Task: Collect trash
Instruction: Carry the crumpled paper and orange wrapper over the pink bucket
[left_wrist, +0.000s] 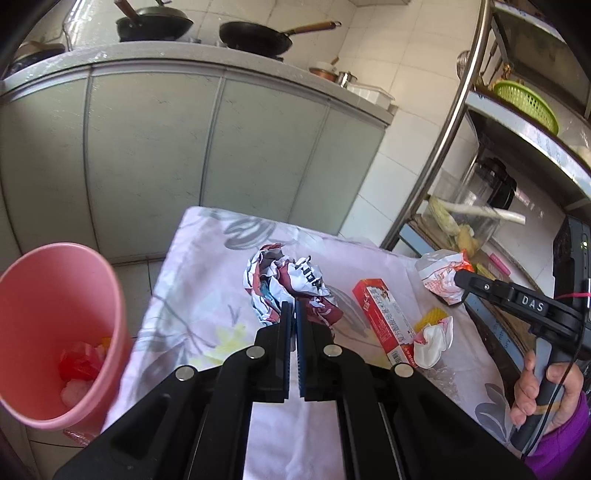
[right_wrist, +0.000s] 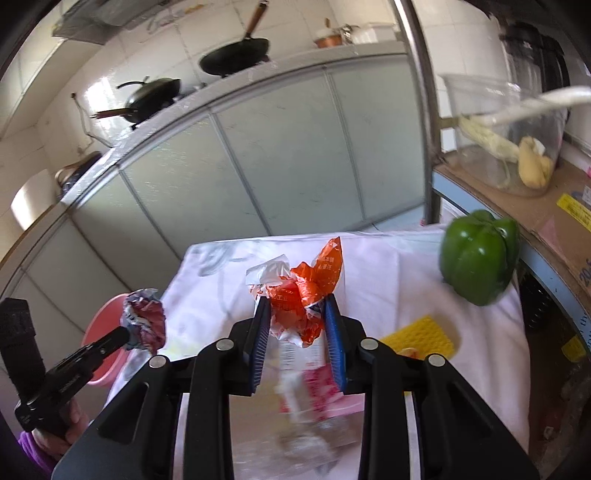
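"DAS" is printed on the right hand-held gripper (right_wrist: 297, 314), clamped on an orange wrapper (right_wrist: 308, 291). The left hand-held gripper (left_wrist: 291, 310) pinches crumpled paper (left_wrist: 284, 284) above the floral-clothed surface (left_wrist: 207, 295) in a tiled kitchen.

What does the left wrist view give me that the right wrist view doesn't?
Only the left wrist view shows inside the pink bin, with trash in it, plus the red box sharply and the green basket. Only the right wrist view shows the green pepper. Both show the left tongs shut on the crumpled wrapper, the right tongs gripping the orange wrapper, and the cloth-covered table.
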